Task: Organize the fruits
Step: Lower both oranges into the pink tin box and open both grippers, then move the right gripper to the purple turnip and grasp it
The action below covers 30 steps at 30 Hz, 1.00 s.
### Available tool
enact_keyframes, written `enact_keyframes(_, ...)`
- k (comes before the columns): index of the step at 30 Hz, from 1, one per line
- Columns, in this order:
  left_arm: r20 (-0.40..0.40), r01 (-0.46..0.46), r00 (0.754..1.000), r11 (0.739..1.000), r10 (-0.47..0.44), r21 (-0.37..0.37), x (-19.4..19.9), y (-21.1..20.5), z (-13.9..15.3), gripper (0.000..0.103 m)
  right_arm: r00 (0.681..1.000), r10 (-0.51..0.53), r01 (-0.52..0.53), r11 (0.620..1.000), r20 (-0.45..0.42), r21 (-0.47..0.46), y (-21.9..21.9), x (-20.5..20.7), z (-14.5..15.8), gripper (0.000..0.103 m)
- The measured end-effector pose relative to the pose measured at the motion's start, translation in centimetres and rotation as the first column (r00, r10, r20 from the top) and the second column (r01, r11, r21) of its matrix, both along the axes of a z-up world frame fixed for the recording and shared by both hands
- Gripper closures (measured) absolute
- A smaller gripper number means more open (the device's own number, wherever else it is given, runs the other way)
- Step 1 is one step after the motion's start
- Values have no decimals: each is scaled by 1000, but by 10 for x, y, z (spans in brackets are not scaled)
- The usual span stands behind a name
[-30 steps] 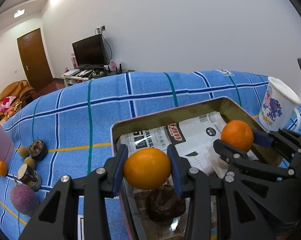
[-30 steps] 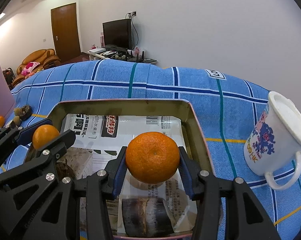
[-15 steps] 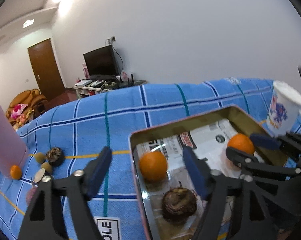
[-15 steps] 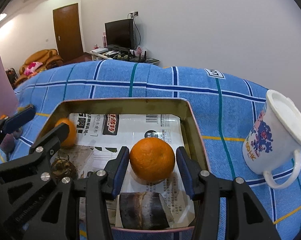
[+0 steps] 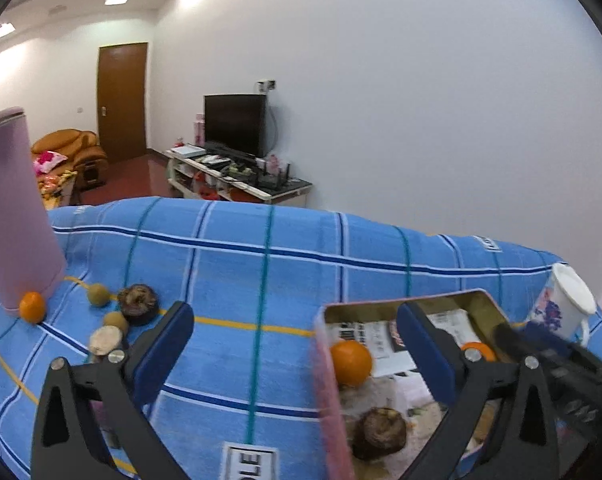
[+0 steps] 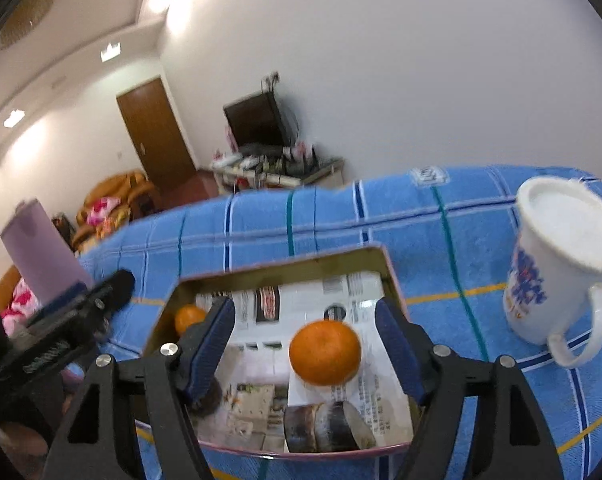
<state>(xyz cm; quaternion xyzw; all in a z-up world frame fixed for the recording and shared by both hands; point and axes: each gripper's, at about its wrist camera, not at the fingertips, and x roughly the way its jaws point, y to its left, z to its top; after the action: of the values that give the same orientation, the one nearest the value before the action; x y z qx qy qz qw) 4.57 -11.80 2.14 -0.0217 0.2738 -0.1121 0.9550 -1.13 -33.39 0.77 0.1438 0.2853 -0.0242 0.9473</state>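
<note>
A metal tray (image 6: 285, 266) lined with newspaper sits on the blue checked cloth. Two oranges lie in it: one (image 6: 325, 352) between my right gripper's open fingers, not touched, and one (image 5: 351, 362) near the tray's left wall (image 5: 327, 392). A dark brown fruit (image 5: 379, 432) and a cut dark piece (image 6: 321, 426) also lie in the tray. My left gripper (image 5: 297, 350) is wide open and empty, straddling the tray's left edge. My right gripper (image 6: 307, 350) is open over the tray. Loose fruits (image 5: 119, 312) and a small orange (image 5: 32, 306) lie on the cloth at left.
A tall pink cup (image 5: 15, 212) stands at the far left of the cloth. A white printed mug (image 6: 561, 264) stands right of the tray. The cloth's far edge drops off toward a TV stand (image 5: 241, 176) and a sofa.
Both grippers have opened and let their oranges go into the tray. The left gripper has drawn back and swung left; the right has tilted and pulled back a little.
</note>
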Motion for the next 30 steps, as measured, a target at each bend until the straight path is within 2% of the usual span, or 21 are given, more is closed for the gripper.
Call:
enact_keyframes(3,16,-26,1000,1000,25,15,-1,3,-3,0,996,-33,32,999,78,20,-1,-12,6,29)
enact_keyframes(6,55,-50,997,998,47,46,-6,3,-4,0,995,-54,53,999,85,14,2,-9,7,29)
enact_keyframes(10,114,-85,991,991,72,104,-12,3,-8,0,992,-95,100,994,82,-52,13,-7,5,29)
enact_keyframes(17,152,-109,985,982,86,151,-20,7,-12,0,975,-70,117,969,210,-218,42,-24,18,29)
enact_keyframes(30,149,-122,984,979,97,166,-30,23,-18,0,966,-150,191,963,213,-189,35,-31,12,29)
